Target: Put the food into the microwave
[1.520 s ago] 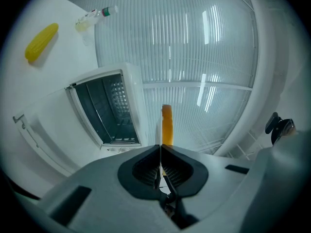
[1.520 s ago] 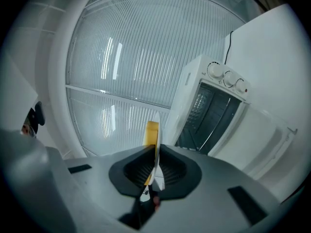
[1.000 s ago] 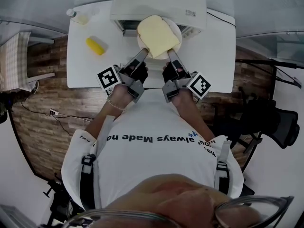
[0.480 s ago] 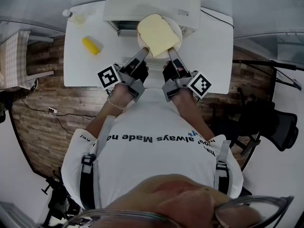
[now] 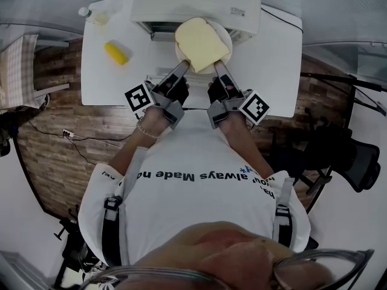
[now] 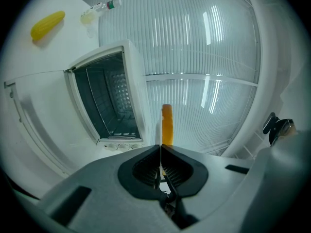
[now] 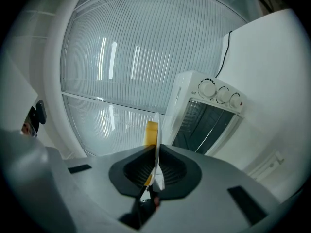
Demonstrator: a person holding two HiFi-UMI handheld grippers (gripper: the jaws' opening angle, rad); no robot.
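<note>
scene: head view, white table (image 5: 275, 59) across the top of the frame, person's torso fills the lower half
microwave: (image 5: 196, 2) top centre of the head view, at the far edge of the table; white box, cavity facing the person
microwave door: (image 6: 39, 115) open, seen at the left in the left gripper view; dark cavity with a wire rack shows beside it
knobs: (image 7: 218, 93) row of three on the microwave front, upper right of the right gripper view
plate: (image 5: 227, 40) white, round, just below the microwave opening in the head view and overlapping its front edge (can't tell if it rests on anything)
bread: (image 5: 201, 43) pale yellow slice lying on the plate and covering most of it, one corner over the plate's near rim
left gripper: (image 5: 183, 68) centre-left, reaching up to the plate's near-left rim; jaws pinched together on the thin white plate edge in its own view, bread edge-on just past the tips
right gripper: (image 5: 217, 68) centre-right, reaching up to the plate's near-right rim; jaws clamped on the plate edge, a sliver of yellow bread beside it
gripper pair: side by side, near each other, marker cubes turned outward, both on the plate's near side
corn: (image 5: 115, 52) yellow cob lying on the table, upper left, well apart from the plate
bottle: (image 5: 91, 16) small, clear, lying at the table's far-left corner beside the microwave, above the corn
floor: wood planks visible left and right of the table
</note>
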